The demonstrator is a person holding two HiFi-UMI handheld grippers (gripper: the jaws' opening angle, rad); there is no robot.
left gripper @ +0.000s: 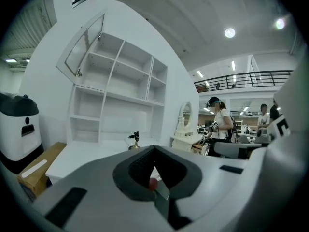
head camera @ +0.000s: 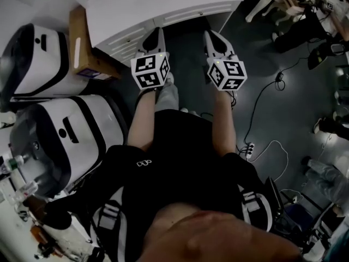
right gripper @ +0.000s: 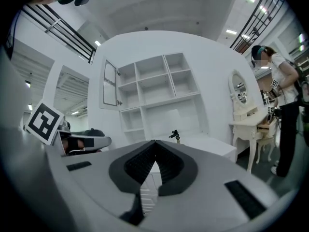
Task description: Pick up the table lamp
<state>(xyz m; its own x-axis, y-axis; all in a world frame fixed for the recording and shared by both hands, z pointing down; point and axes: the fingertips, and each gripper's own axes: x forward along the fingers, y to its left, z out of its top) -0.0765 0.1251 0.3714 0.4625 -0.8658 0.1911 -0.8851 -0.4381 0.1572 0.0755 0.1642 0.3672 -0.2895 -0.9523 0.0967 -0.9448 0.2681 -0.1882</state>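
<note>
The table lamp (left gripper: 134,140) is small and dark, with a brass-coloured base. It stands on the white desk (left gripper: 87,153) under the open shelves, far ahead of both grippers. In the right gripper view the lamp (right gripper: 175,135) shows just above the jaw tips. My left gripper (left gripper: 154,149) has its tips together and holds nothing. My right gripper (right gripper: 155,142) is likewise shut and empty. In the head view the left gripper (head camera: 157,33) and the right gripper (head camera: 210,35) point side by side at the desk's (head camera: 163,4) front edge. The lamp is outside that view.
Two large white machines (head camera: 43,59) (head camera: 65,141) and a cardboard box (head camera: 82,48) stand left of the desk. Cables and a power strip (head camera: 248,149) lie on the dark floor at the right. A white vanity table with mirror (right gripper: 244,110) and a standing person (right gripper: 285,91) are further right.
</note>
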